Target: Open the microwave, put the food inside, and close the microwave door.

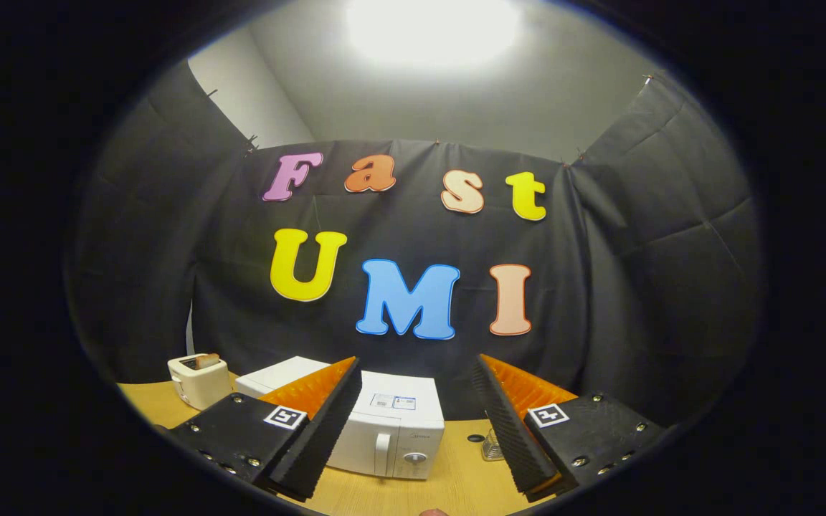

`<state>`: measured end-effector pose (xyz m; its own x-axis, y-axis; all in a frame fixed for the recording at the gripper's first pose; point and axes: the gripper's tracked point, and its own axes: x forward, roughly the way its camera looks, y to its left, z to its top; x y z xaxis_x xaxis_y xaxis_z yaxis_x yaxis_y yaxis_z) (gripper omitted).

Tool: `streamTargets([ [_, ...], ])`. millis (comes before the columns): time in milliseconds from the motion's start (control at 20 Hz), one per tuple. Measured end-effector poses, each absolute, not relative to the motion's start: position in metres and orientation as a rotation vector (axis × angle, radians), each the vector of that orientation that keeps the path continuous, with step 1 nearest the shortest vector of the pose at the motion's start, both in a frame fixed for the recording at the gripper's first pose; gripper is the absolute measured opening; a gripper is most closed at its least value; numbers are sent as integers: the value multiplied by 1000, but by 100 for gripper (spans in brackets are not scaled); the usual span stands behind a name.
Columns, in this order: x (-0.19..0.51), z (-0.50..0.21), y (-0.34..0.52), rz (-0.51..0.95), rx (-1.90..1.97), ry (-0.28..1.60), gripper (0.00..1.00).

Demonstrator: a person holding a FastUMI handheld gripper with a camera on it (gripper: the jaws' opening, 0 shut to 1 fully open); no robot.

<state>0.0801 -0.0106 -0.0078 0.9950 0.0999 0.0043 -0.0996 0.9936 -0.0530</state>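
A small white microwave point(391, 426) stands on the wooden table point(449, 484), its door shut, with a vertical handle point(382, 453) and a round knob point(414, 457) on its front. My gripper point(416, 380) hovers above and in front of it, open wide, nothing between the fingers. The left finger point(327, 416) overlaps the microwave's left part; the right finger point(510, 423) is off to its right. I cannot make out the food, apart from a slice in the toaster.
A white toaster point(200, 380) with a slice of bread in its slot stands left of the microwave. A small clear glass object point(490, 448) and a dark round spot point(476, 438) lie on the table right of the microwave.
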Motion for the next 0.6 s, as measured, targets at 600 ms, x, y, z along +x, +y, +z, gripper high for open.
streamTargets([
  [600, 136, -104, 10, 183, 22, 166, 97],
])
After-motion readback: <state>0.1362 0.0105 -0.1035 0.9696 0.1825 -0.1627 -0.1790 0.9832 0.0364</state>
